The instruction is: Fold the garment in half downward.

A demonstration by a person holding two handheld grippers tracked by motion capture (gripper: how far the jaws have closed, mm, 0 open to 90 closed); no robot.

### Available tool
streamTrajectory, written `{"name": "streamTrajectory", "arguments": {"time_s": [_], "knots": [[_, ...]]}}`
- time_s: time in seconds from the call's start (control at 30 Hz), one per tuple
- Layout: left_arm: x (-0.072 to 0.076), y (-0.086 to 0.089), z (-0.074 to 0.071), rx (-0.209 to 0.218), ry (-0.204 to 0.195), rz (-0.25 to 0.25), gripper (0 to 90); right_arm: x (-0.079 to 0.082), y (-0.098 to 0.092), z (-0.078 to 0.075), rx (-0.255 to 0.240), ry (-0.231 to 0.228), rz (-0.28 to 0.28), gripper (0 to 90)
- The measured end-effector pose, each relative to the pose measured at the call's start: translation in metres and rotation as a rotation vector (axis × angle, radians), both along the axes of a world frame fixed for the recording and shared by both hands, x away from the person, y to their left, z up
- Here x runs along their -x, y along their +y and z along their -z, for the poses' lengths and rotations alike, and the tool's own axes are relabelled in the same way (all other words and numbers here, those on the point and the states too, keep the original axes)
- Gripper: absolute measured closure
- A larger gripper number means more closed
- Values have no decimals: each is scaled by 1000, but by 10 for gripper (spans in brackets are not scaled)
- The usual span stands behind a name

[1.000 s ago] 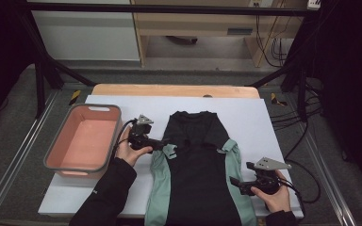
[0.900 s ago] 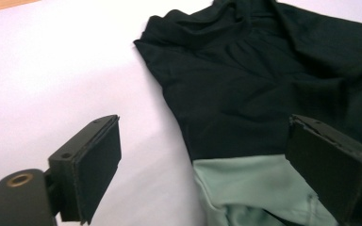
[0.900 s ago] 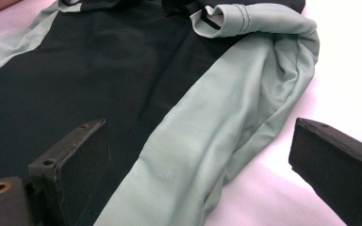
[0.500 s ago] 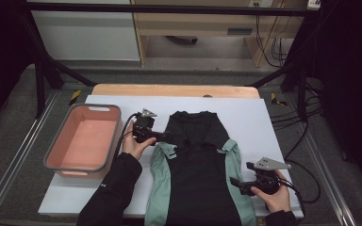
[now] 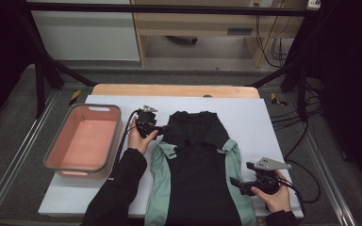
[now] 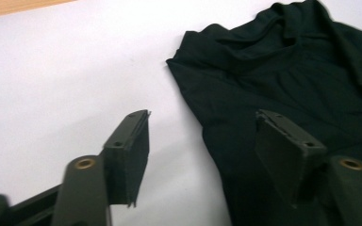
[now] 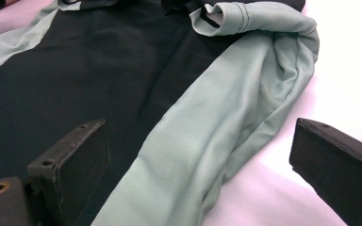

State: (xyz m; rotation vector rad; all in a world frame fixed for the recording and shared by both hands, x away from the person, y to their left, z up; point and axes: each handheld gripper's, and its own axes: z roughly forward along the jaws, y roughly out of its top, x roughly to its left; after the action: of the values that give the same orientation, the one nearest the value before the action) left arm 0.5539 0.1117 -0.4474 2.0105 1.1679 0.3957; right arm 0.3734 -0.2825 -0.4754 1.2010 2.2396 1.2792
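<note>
— One black-and-green shirt (image 5: 199, 169) lies flat mid-table, collar away from the person.

— Grippers?

— Left gripper (image 5: 162, 128) at the shoulder, jaws just been closing, edge between them, not pinched. Right gripper (image 5: 235, 182) released, straddling the green sleeve (image 7: 226, 117). Pink bin (image 5: 86, 138) sits left.

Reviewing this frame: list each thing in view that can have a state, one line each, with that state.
Black shirt with pale green sleeves: spread flat on the white table cover, sleeves folded alongside.
Pink plastic tub with grey rim: upright, empty.
Left gripper: open; jaws have just been closing, straddling the shirt's shoulder edge, not yet pressing it.
Right gripper: open, jaws either side of the green sleeve.
</note>
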Motion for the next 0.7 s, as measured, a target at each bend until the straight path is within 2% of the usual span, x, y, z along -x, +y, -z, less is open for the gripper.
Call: {"name": "streamTrajectory", "arguments": {"time_s": [0.1, 0.27, 0.5, 0.7], "knots": [[-2, -2, 5, -6, -1, 5, 419, 0, 0, 0, 1, 0, -1, 62], [-5, -5, 12, -14, 30, 14, 468, 0, 0, 0, 1, -1, -3, 62], [-7, -9, 18, 18, 69, 25, 524, 0, 0, 0, 3, 1, -5, 62], [-7, -15, 23, 9, 99, 39, 561, 0, 0, 0, -1, 2, -6, 60]]}}
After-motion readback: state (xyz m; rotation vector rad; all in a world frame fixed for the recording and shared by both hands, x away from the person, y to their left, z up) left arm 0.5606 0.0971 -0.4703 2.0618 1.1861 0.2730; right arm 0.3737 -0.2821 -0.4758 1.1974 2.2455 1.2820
